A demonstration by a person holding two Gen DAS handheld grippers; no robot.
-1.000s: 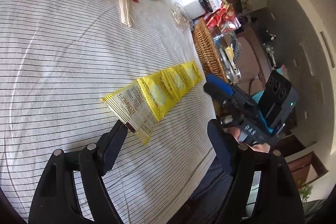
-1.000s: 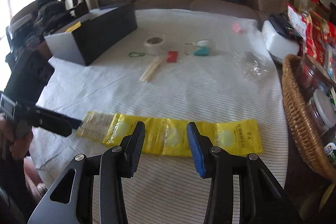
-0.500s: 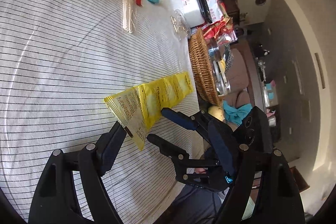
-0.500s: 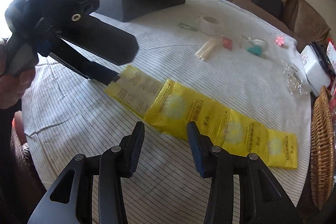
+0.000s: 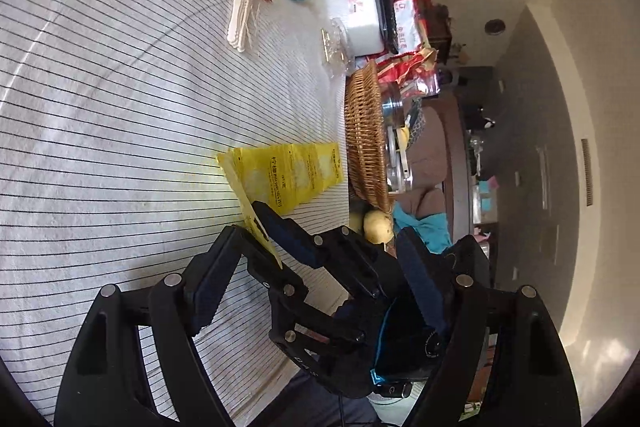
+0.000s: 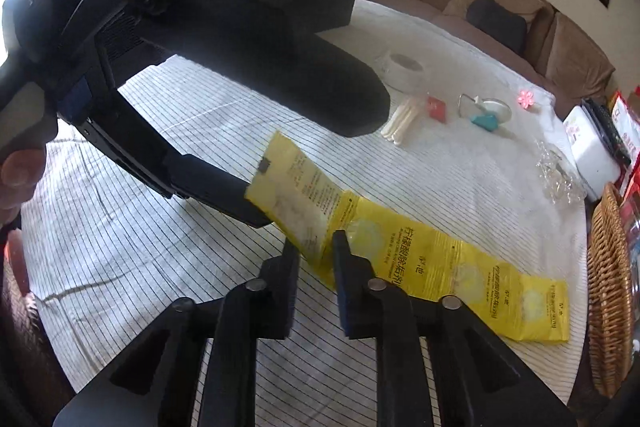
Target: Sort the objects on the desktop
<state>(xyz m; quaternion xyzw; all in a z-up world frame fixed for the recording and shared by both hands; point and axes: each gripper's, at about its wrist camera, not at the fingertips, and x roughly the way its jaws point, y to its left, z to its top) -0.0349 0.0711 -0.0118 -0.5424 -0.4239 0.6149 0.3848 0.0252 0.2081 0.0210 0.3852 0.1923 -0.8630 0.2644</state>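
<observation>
Here my right gripper (image 6: 316, 259) is closing its fingers (image 6: 286, 271) around the near edge of the strip of joined yellow sachets (image 6: 452, 267), which lies across the white cloth with thin black stripes covering the surface (image 6: 200, 259). The strip's left end is lifted and folded up off the cloth, and that raised flap stands between my right fingers; I cannot tell whether both pads already press on it. My left gripper (image 5: 316, 259) keeps its fingers (image 5: 212, 283) wide, with nothing pressed between them; the lower finger reaches to the flap's outer edge, the upper one hangs above it. The rest of the strip stays flat, its far end close to the brown wicker basket (image 6: 608, 291) at the cloth's edge. Farther back lie a roll of white tape (image 6: 404, 69), a bundle of pale sticks (image 6: 402, 119), a small red packet (image 6: 437, 106), a teal clip (image 6: 486, 121) and a pink flower-shaped piece (image 6: 526, 98).
</observation>
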